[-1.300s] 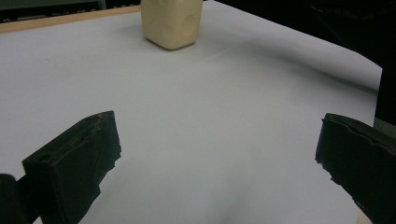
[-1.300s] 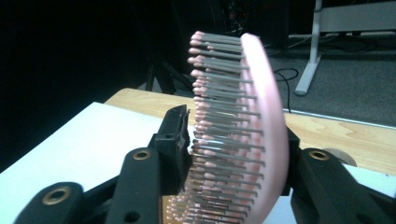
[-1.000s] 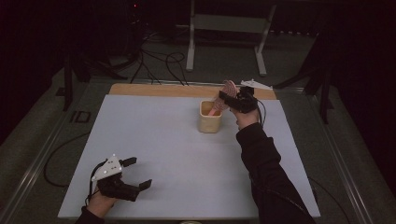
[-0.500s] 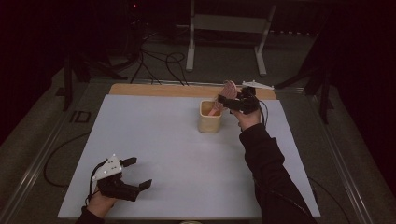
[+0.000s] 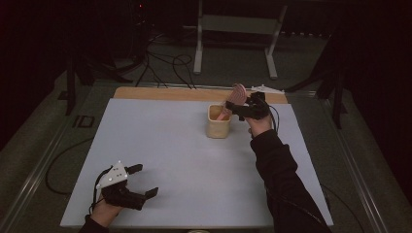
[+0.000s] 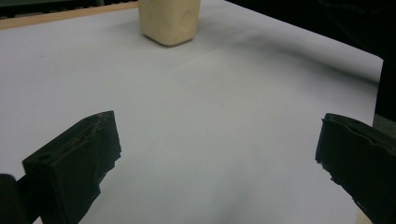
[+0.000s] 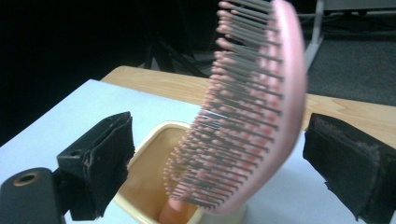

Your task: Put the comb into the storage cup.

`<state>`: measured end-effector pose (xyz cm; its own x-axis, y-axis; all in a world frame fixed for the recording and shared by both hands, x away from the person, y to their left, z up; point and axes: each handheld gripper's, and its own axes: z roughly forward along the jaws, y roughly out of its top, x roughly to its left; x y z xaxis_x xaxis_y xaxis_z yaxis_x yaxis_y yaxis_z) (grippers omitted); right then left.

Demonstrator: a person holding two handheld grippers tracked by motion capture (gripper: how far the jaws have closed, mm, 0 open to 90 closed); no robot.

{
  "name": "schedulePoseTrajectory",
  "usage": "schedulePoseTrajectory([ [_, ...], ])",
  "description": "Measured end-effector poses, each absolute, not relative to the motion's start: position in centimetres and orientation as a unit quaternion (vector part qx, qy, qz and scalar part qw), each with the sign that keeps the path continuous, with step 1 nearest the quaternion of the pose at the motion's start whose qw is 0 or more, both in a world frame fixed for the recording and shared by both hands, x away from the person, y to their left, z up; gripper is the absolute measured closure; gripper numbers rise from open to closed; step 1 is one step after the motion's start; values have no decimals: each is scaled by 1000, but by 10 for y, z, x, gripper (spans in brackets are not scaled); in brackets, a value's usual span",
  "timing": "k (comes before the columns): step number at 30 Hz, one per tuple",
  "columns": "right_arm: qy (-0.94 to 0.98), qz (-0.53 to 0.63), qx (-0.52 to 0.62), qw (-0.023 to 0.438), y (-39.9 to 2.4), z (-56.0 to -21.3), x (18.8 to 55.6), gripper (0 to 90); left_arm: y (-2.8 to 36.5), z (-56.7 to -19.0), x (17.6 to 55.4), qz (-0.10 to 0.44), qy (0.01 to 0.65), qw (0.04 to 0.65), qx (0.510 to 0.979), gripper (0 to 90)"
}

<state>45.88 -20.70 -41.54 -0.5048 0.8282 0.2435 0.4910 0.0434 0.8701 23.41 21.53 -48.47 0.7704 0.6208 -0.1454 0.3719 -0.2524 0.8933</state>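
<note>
Pale worktop (image 5: 170, 145) from above: pink hairbrush (image 5: 236, 96) stands in the cream cup (image 5: 218, 121), upper centre; right gripper (image 5: 244, 108) has just spread beside it. Left gripper (image 6: 215, 154) view: jaws spread, cup top centre. Right gripper view: brush mid-frame, untouched.

Pink plastic hairbrush (image 7: 261, 116) — matt cream cup (image 5: 218, 121)

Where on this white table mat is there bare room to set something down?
The wide middle of the white mat lies bare, between the left gripper and the cream plastic cup. It is crowded at the cup, where the pink hairbrush stands between the right gripper's open jaws.
</note>
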Motion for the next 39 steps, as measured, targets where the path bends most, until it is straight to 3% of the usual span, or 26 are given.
schedulePoseTrajectory([
  [11, 713, 514, 439, 188, -211, -414, 457, 87, 217, -483, 234, 121, 320, 525, 779, 4],
  [39, 723, 513, 423, 186, -223, -417, 436, 88, 216, -483, 234, 121, 317, 524, 781, 4],
])
